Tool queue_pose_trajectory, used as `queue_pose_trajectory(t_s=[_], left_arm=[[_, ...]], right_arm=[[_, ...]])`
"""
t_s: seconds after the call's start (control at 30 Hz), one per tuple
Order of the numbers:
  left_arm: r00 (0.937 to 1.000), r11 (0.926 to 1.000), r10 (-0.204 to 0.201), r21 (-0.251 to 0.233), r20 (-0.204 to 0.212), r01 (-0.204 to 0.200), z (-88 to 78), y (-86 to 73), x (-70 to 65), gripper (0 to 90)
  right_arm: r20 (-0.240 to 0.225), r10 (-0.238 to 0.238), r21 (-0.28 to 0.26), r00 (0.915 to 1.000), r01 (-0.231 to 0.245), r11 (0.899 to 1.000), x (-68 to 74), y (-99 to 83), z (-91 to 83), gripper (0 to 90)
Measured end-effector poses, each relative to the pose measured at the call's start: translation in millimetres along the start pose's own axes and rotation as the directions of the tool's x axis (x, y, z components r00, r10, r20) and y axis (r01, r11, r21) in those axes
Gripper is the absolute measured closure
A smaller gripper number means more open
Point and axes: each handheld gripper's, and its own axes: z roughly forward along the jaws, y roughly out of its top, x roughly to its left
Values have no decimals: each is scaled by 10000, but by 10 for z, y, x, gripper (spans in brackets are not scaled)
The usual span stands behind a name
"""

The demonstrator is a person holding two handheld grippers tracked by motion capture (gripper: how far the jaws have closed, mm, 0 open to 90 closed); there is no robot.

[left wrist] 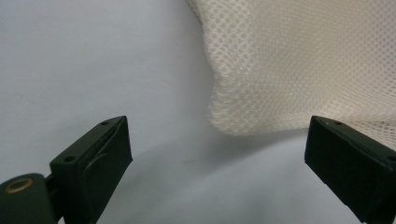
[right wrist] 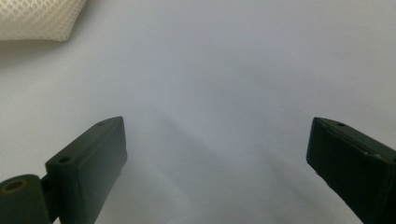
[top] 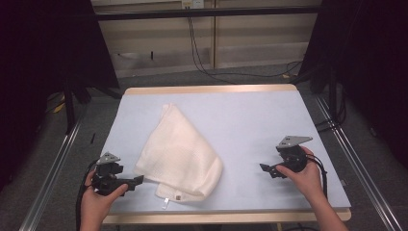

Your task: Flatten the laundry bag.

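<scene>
- Fingers (left wrist: pixel 98 158) of the left gripper (top: pixel 135 180) stand wide apart, with nothing between them.
- Fingers (right wrist: pixel 93 158) of the right gripper (top: pixel 264 168) are also wide, over bare bench (top: pixel 260 120).
- Cloth (top: pixel 180 156), cream and folded, lies on the bench's left half, between the two grippers.
- Left fingers point at the cloth's near left edge, just beside it, not touching.
- Right fingers point toward the cloth from the right, well apart from it.
- Left gripper view: cloth edge (left wrist: pixel 261 93) lies just ahead of the finger gap, toward the right finger.

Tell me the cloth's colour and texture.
Cream-white cloth with a fine waffle weave, clearest in the left gripper view.
</scene>
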Motion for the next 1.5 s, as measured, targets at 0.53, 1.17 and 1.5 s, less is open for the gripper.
queue_pose_trajectory(t_s=[0.53,1.17,1.5], left_arm=[[9989,9990,433,70,193,-435,63,-4,-177,153],[9968,9966,563,572,564,-595,69,-62,-290,312],[9902,9923,775,869,1160,-878,151,-113,-440,349]], right_arm=[[-143,-199,-31,9997,198,9998,38,73,64,42],[-347,-450,16,9984,451,9990,94,130,134,45],[-463,-431,7,9980,432,9991,104,196,198,45]])
